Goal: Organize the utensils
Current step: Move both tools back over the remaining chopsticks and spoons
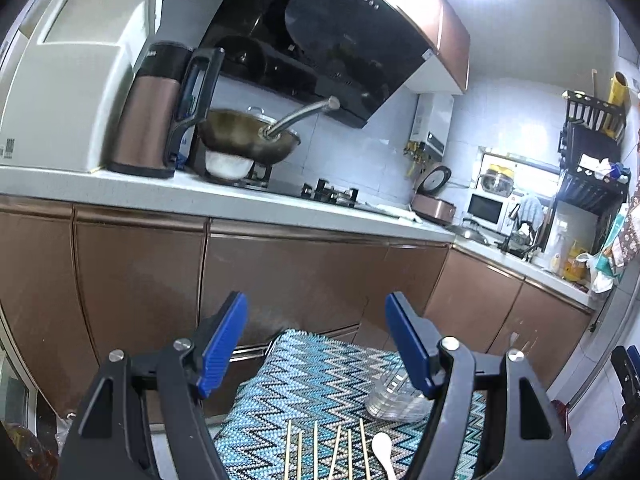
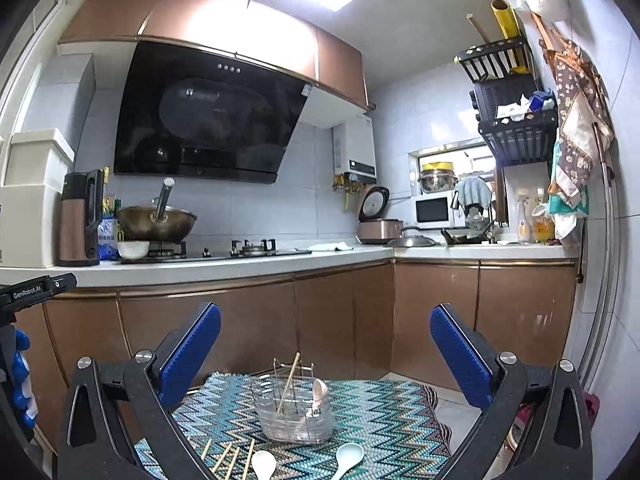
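The clear utensil holder (image 2: 294, 410) stands on the zigzag-patterned mat (image 2: 384, 412), ahead of the right gripper (image 2: 325, 354) and between its spread jaws as framed; one chopstick (image 2: 289, 380) leans in it and a pale spoon (image 2: 320, 392) is propped at its right side. Nearer the right gripper, loose chopsticks (image 2: 230, 458), a white spoon (image 2: 263, 465) and a light blue spoon (image 2: 347, 458) lie flat on the mat. The left gripper (image 1: 316, 340) is likewise held wide apart and grips nothing; beneath it the chopsticks (image 1: 328, 450) are seen side by side, with the white spoon (image 1: 382, 450) to their right. A slip is judged the main risk: thin round sticks lying flat on a soft woven mat could roll away or be pinched together with the fabric. The light holder could also be tipped or pushed if a utensil is dropped in at an angle or its rim is struck. The near ends of the chopsticks and spoons are cut off by the lower frame edges in both views, so their count cannot be confirmed. From the left view the holder (image 1: 394, 398) is partly covered by the left gripper's right finger, and its transparent walls make its inner compartments hard to read.
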{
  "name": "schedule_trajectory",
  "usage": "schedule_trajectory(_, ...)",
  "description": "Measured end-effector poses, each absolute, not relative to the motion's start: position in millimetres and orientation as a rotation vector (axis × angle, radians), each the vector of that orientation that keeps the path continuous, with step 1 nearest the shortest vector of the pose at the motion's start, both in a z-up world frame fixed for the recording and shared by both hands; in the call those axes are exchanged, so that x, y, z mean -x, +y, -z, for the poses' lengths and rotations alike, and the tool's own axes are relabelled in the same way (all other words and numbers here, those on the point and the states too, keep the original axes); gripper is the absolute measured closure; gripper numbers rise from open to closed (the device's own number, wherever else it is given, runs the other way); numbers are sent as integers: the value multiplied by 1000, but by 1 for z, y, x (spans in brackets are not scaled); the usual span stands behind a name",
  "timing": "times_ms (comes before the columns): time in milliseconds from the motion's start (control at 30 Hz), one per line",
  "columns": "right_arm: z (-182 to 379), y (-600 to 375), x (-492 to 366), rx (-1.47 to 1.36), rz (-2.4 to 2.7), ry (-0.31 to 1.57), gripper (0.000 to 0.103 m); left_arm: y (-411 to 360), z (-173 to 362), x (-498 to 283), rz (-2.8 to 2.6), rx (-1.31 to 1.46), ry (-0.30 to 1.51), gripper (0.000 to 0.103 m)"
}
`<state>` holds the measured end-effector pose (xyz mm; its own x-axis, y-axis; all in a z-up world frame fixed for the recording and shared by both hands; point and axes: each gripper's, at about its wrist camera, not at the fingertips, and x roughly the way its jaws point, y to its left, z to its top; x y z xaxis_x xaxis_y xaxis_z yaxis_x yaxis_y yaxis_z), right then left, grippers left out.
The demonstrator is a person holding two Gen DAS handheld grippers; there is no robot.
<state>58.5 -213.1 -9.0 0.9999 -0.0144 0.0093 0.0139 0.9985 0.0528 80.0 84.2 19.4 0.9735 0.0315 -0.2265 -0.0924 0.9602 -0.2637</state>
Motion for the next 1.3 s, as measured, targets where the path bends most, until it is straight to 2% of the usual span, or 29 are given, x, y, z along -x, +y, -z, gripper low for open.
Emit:
schedule_trajectory(767,74,-241,-139,-105,-7,229,0,74,92,-178,65,272,659,35)
schedule_trajectory(933,95,-248,-158,-123,-11,297,1,67,118,-197,103,270,747,40)
schedule_trajectory(1067,115,-253,-173,-137,-23,359,9,64,139,-211,157,306,821,52)
schedule_trajectory(1300,153,-259,-200,-167,-51,475,15,55,177,-238,203,343,959,63)
